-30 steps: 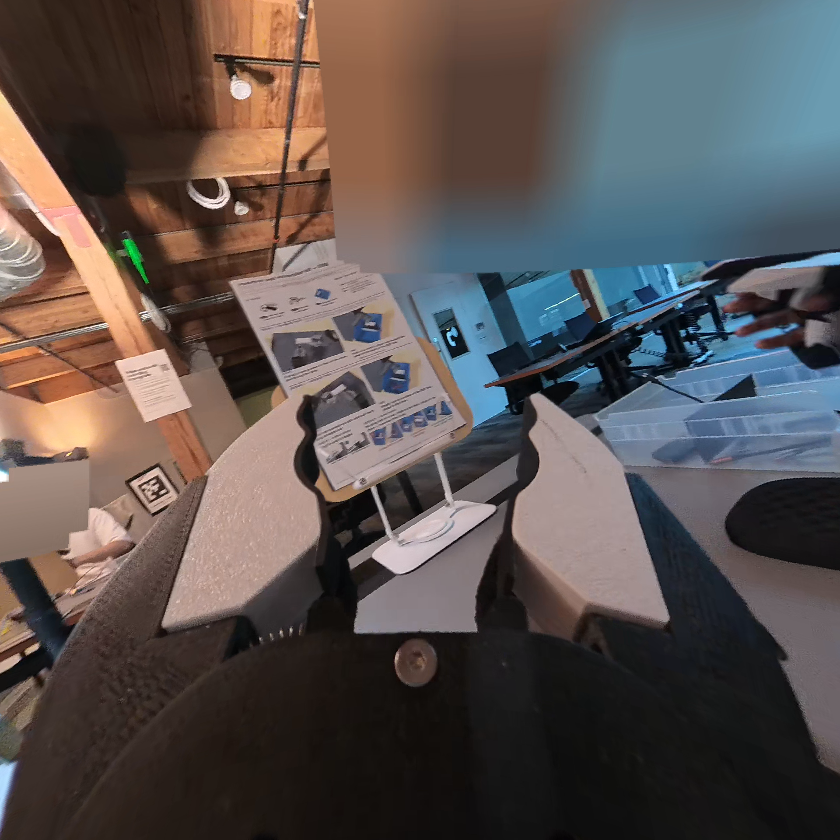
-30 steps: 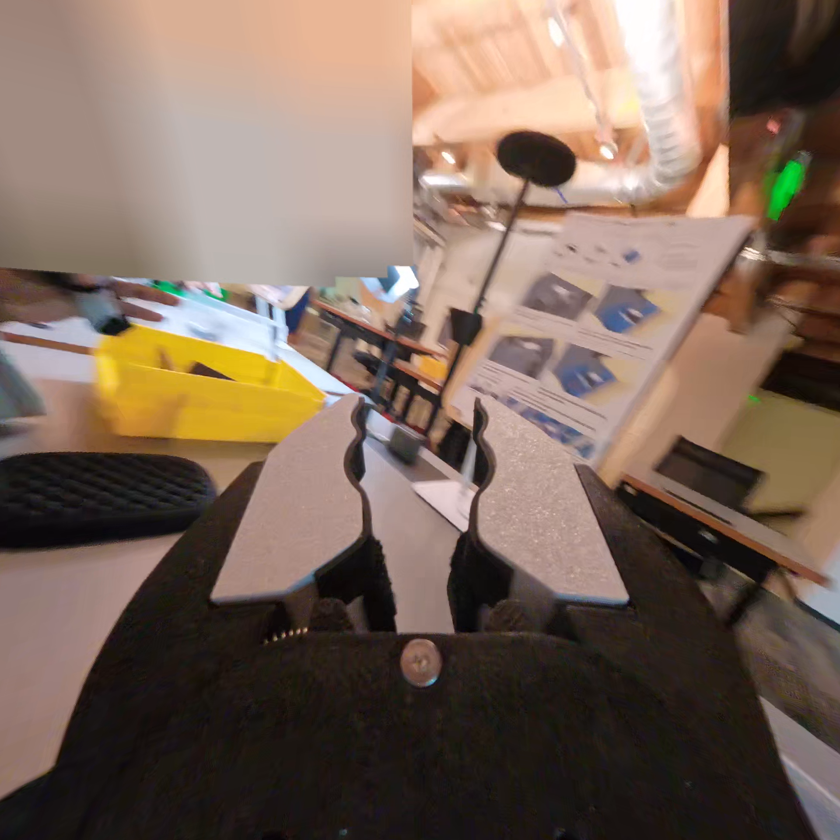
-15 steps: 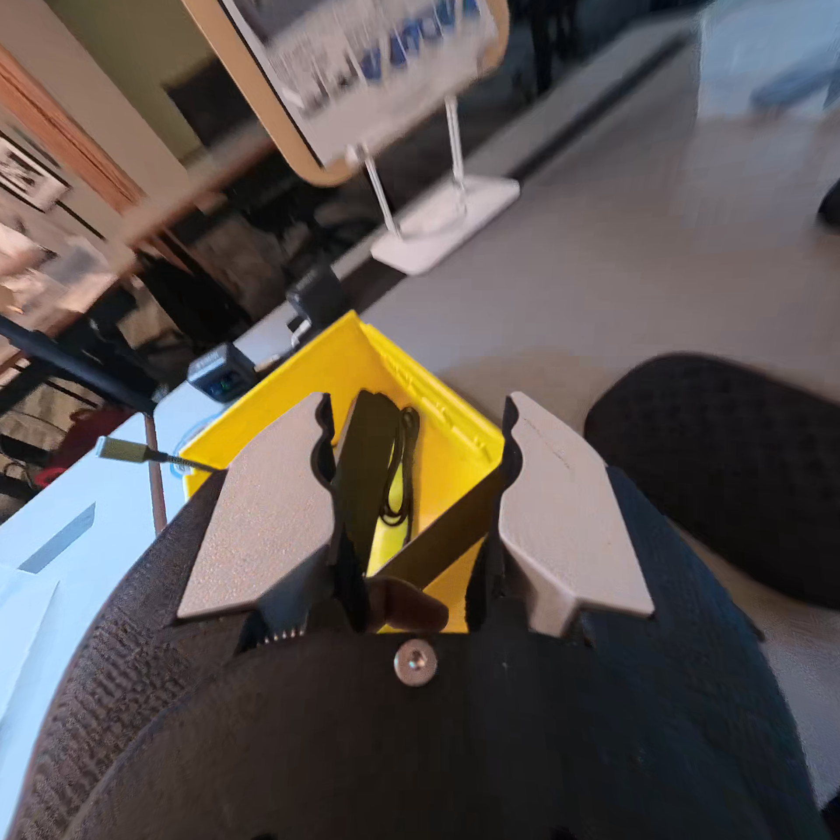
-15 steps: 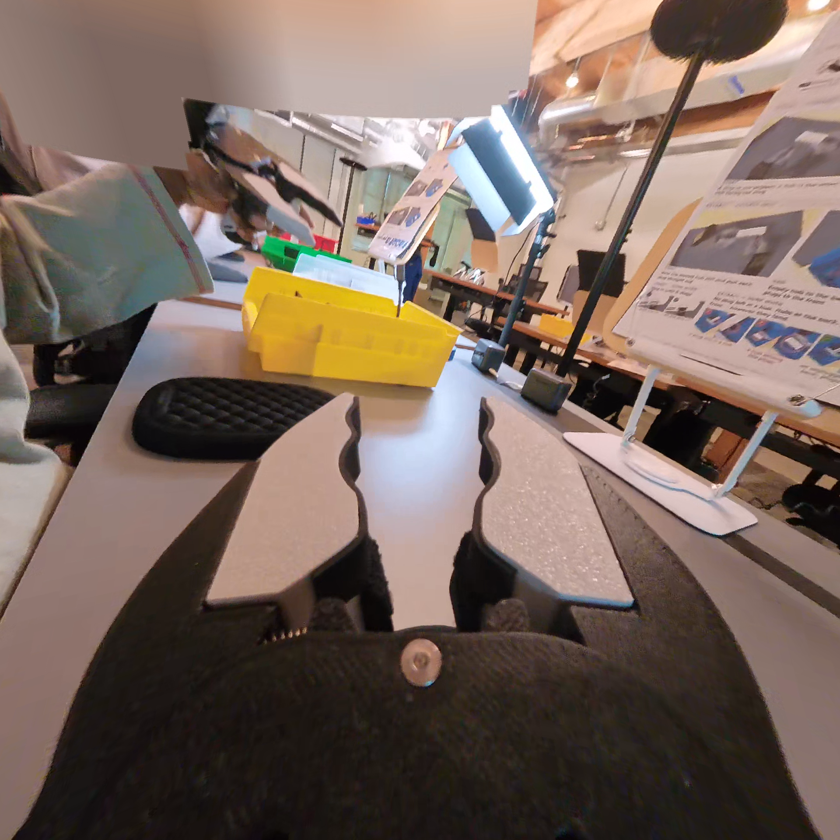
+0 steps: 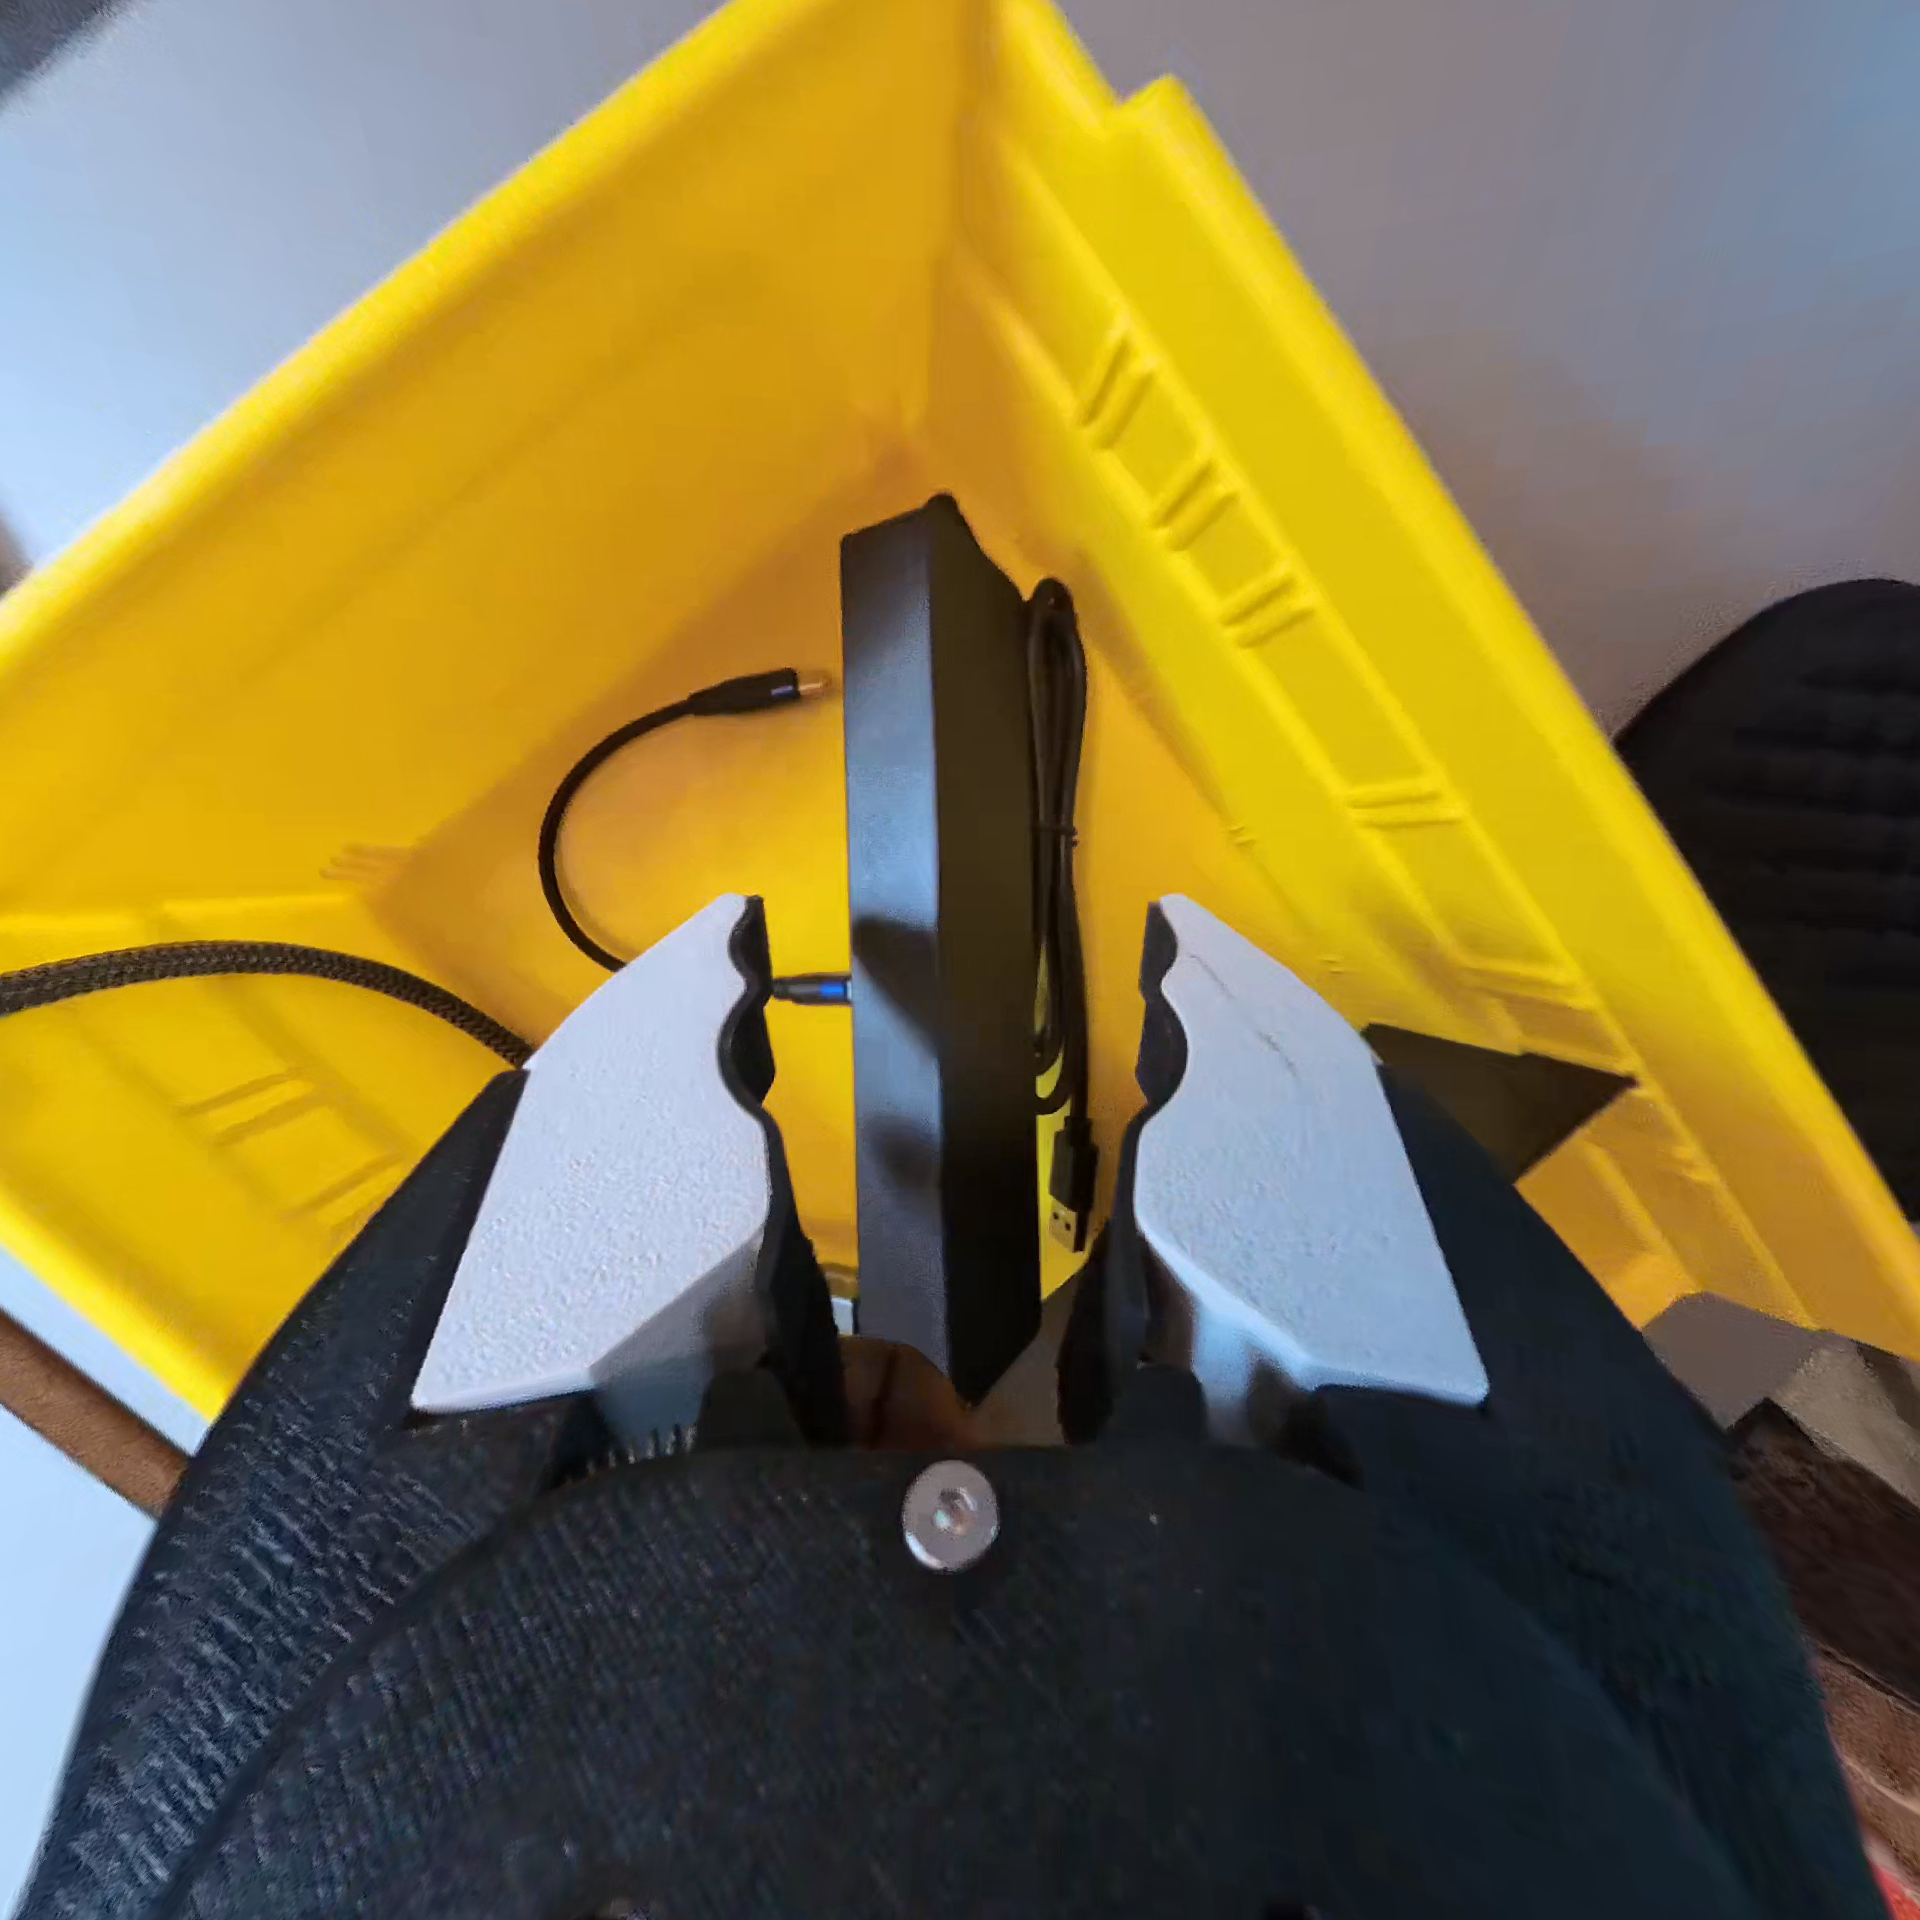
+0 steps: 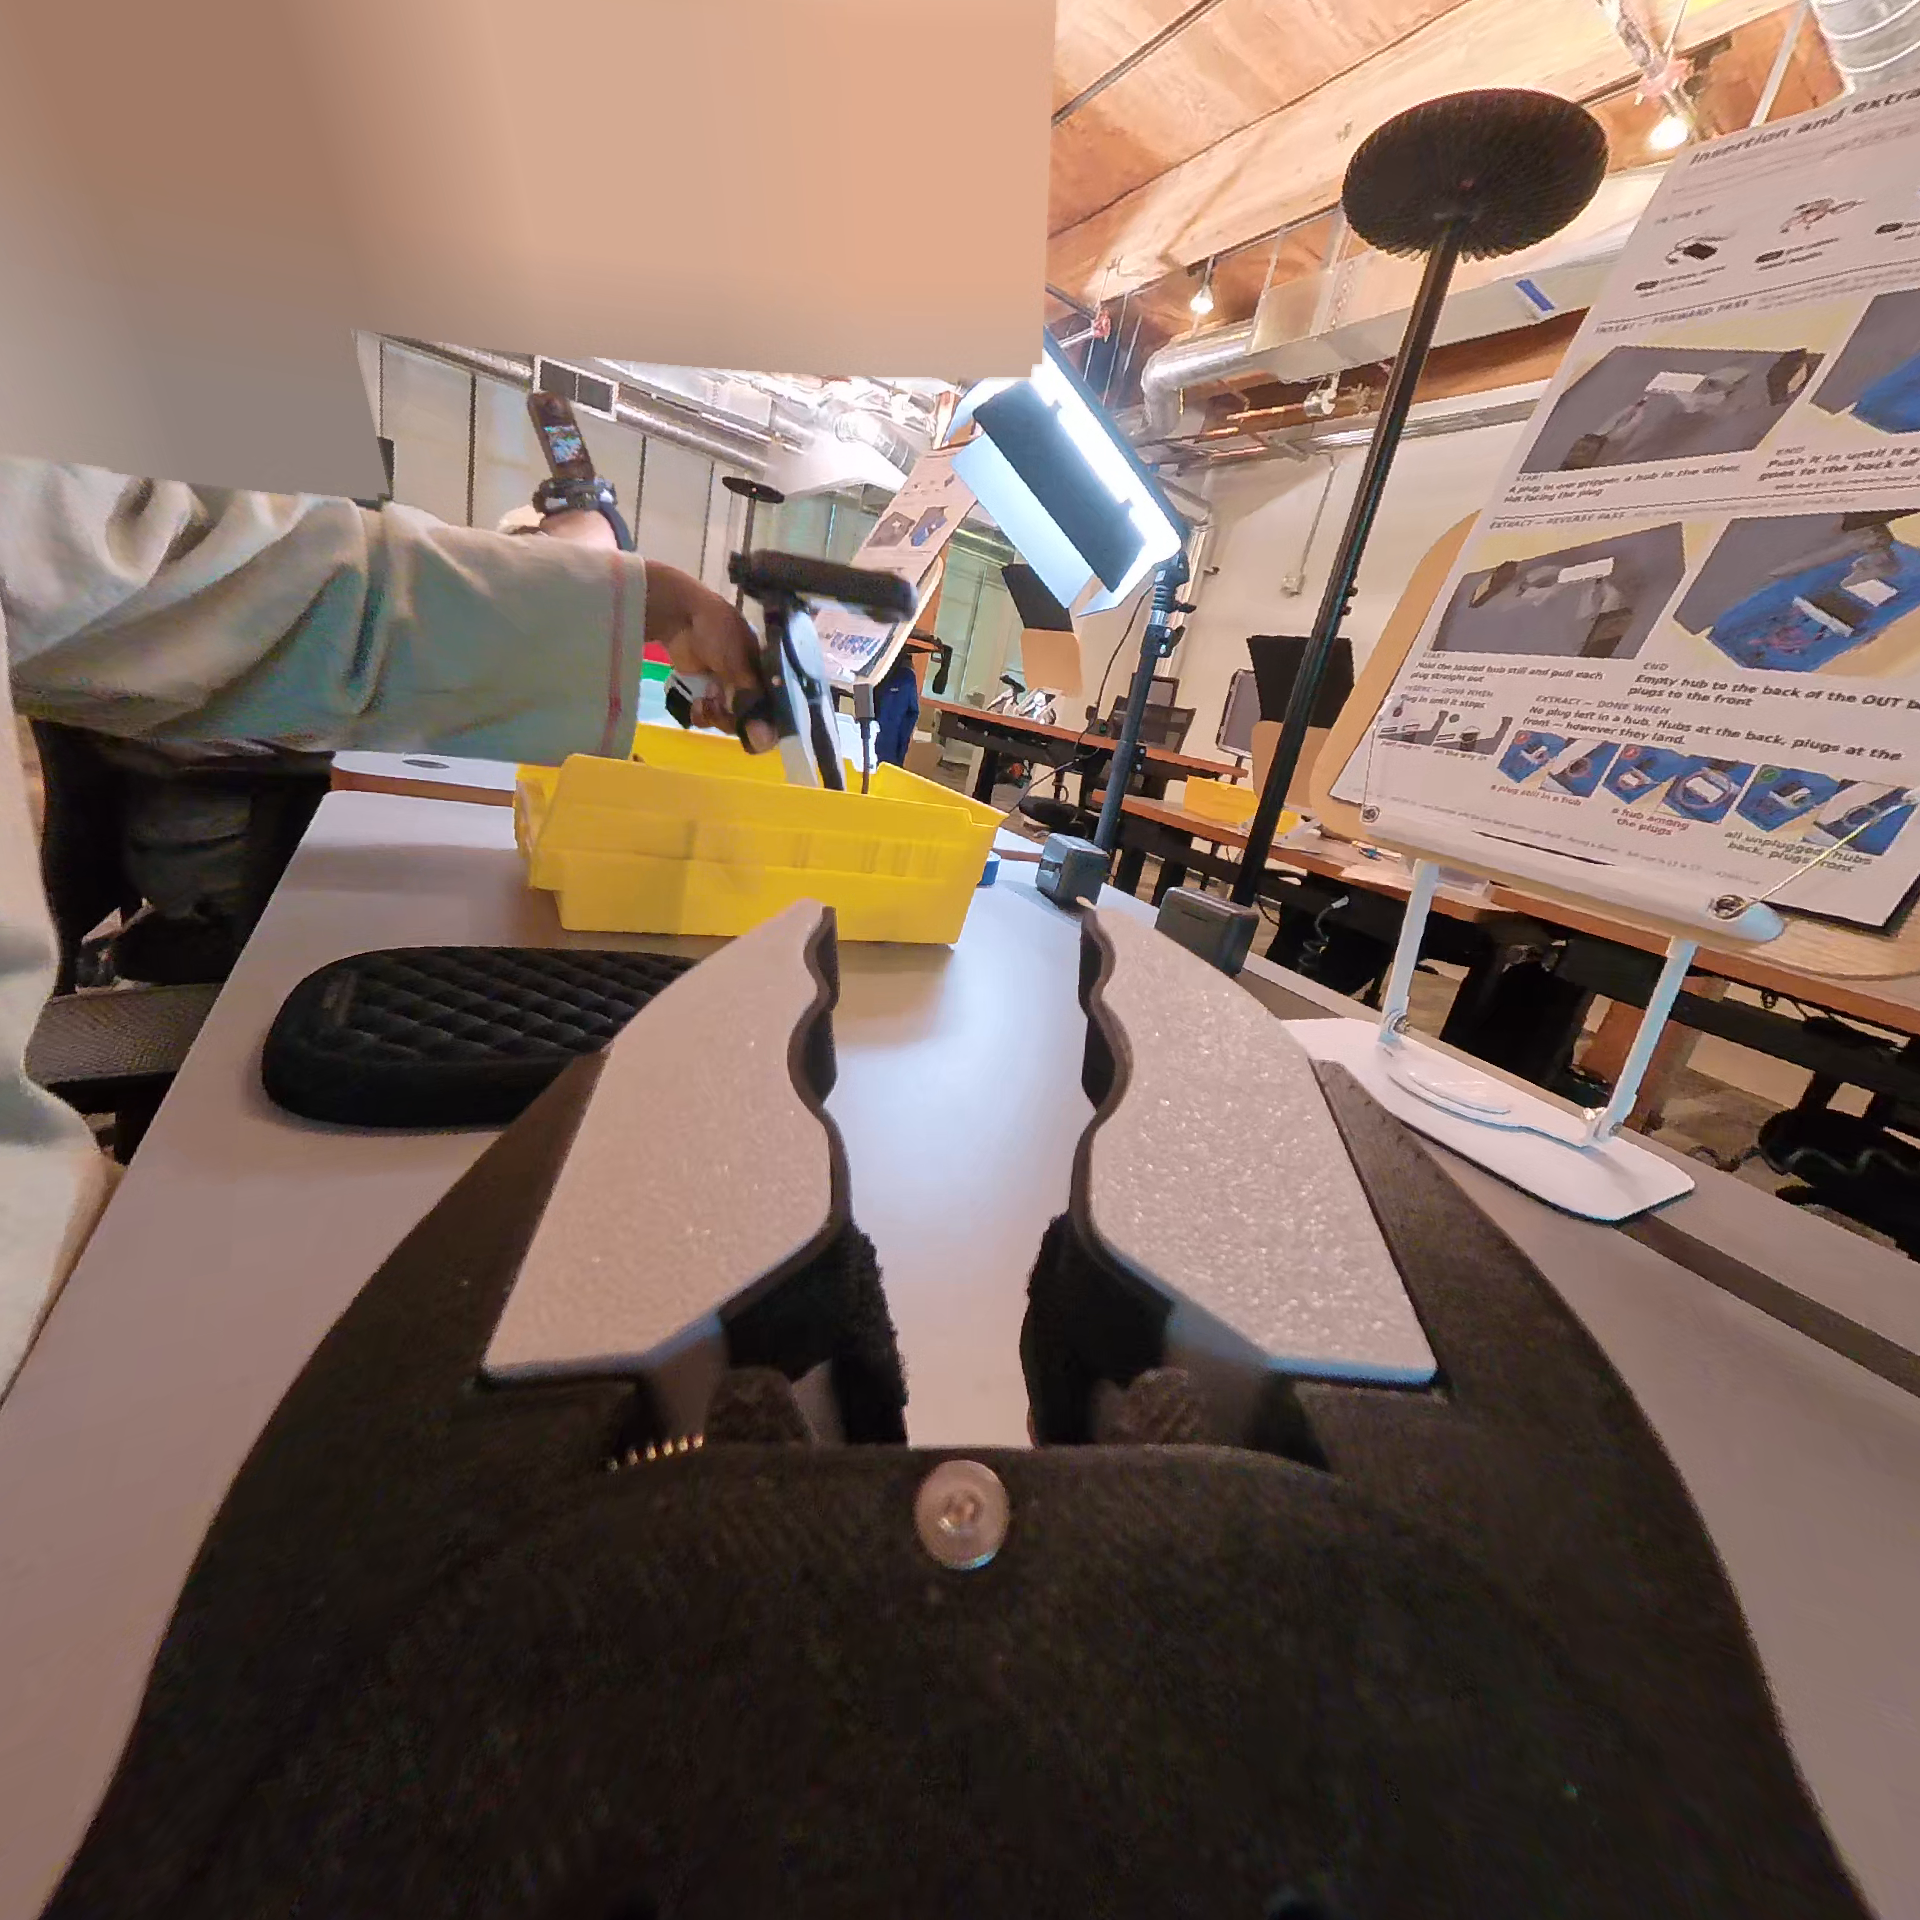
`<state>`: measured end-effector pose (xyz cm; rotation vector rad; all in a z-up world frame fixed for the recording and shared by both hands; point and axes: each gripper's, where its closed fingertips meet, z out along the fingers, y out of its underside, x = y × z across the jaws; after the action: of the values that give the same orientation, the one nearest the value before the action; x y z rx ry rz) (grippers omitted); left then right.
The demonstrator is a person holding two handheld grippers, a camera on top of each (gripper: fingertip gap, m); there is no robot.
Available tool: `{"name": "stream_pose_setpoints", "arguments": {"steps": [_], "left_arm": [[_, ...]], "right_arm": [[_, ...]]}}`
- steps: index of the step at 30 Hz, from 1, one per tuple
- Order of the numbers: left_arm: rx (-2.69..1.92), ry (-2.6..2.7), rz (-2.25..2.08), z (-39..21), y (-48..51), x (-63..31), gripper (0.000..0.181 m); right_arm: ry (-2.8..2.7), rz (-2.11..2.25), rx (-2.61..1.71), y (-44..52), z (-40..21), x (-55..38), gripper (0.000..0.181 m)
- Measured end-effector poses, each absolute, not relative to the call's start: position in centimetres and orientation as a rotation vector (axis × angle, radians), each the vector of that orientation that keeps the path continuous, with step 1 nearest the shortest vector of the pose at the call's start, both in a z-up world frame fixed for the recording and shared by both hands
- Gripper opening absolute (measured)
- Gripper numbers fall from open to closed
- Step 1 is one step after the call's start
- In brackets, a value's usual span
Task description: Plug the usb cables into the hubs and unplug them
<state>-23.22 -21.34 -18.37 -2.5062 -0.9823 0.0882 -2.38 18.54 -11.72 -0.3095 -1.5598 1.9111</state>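
In the left wrist view my left gripper [image 5: 951, 904] is open and points down into a yellow bin [image 5: 623, 416]. A black flat slab [image 5: 935, 831] stands on edge in the bin, in line with the gap between my fingers, and neither finger touches it. A bundled black USB cable [image 5: 1060, 883] lies to its right. A short black cable [image 5: 582, 790] with a small plug lies to its left, and a braided cable [image 5: 260, 961] enters from the left. My right gripper [image 6: 956, 920] is open and empty, low over the grey table, facing the bin [image 6: 758, 852].
A black padded wrist rest [image 6: 447, 1029] lies between my right gripper and the bin. An instruction sheet on a white stand [image 6: 1662, 582] is at the right, and lamp stand bases [image 6: 1205, 925] sit at the table's far edge. A person's sleeve [image 6: 312, 623] reaches over the bin. Left tips to right tips: about 45 cm.
My left gripper swung down from facing the instruction sheet and moved in over the yellow bin, close to the black slab. My right gripper turned toward the bin and settled low over the table.
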Motion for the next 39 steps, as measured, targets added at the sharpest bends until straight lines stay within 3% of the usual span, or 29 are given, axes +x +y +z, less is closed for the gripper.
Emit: {"name": "stream_pose_setpoints", "arguments": {"steps": [4, 7, 11, 16, 24, 31, 39], "left_arm": [[-2.62, -1.015, 0.017, -21.1, -21.8, -23.3, 0.062], [-2.669, -0.973, 0.017, -22.4, -21.5, -22.8, 0.042], [-2.62, -0.897, 0.12, -21.4, -21.2, -22.5, 0.032], [-2.533, -0.757, 0.607, -17.0, -21.7, -22.2, 0.029], [-2.348, -0.158, 1.975, -6.8, -20.7, -19.1, 0.026], [-2.016, 0.332, 2.454, -4.2, -14.0, -15.4, 0.025], [-1.644, 0.883, 2.555, -3.7, -4.9, -10.9, 0.025]], "right_arm": [[-1.535, 1.932, -0.324, 18.9, -11.5, -2.4, 0.043], [-1.522, 1.943, -0.333, 19.1, -11.4, -2.5, 0.042], [-1.504, 1.956, -0.346, 19.3, -11.3, -2.5, 0.041], [-1.482, 1.968, -0.362, 19.6, -11.2, -2.6, 0.04], [-1.493, 1.927, -0.355, 19.3, -11.3, -2.5, 0.039], [-1.626, 1.726, -0.306, 17.4, -12.4, -2.9, 0.039], [-1.604, 1.626, -0.202, 12.5, -9.1, -2.2, 0.055]]}}
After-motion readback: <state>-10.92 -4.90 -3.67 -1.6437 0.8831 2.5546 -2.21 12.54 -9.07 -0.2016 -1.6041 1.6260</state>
